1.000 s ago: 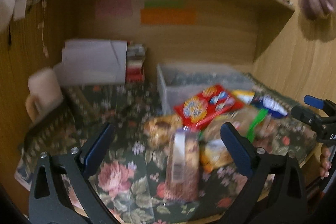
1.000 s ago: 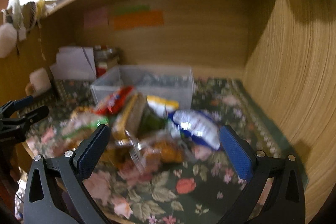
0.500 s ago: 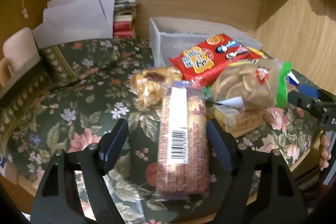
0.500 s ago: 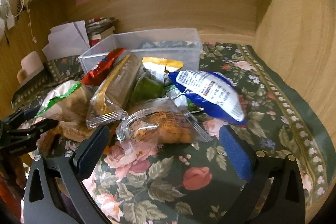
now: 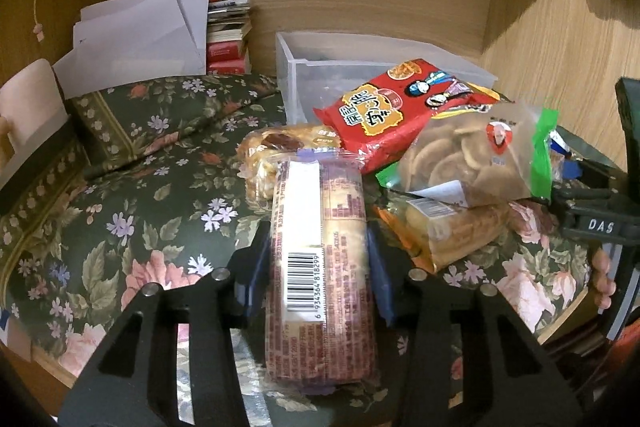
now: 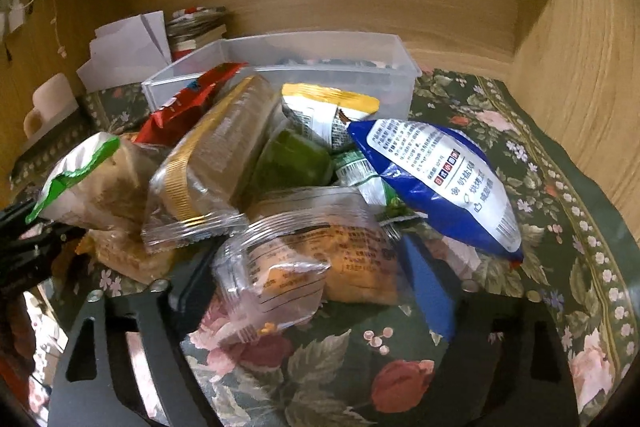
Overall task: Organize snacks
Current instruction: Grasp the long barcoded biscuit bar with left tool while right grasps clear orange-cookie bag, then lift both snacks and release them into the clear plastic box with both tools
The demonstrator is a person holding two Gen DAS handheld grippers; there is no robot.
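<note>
Purple biscuit pack (image 5: 320, 267) between left gripper (image 5: 318, 263) pads.

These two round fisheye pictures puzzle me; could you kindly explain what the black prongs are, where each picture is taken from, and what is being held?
A person holds a two-finger gripper in each hand, each with a camera looking along its fingers. In the left view, the left gripper has closed on a long biscuit pack. In the right view, the right gripper has its fingers on either side of a clear pastry packet. Other snacks, like the red bag and blue bag, lie piled on the flowered cloth before a clear bin.
</note>
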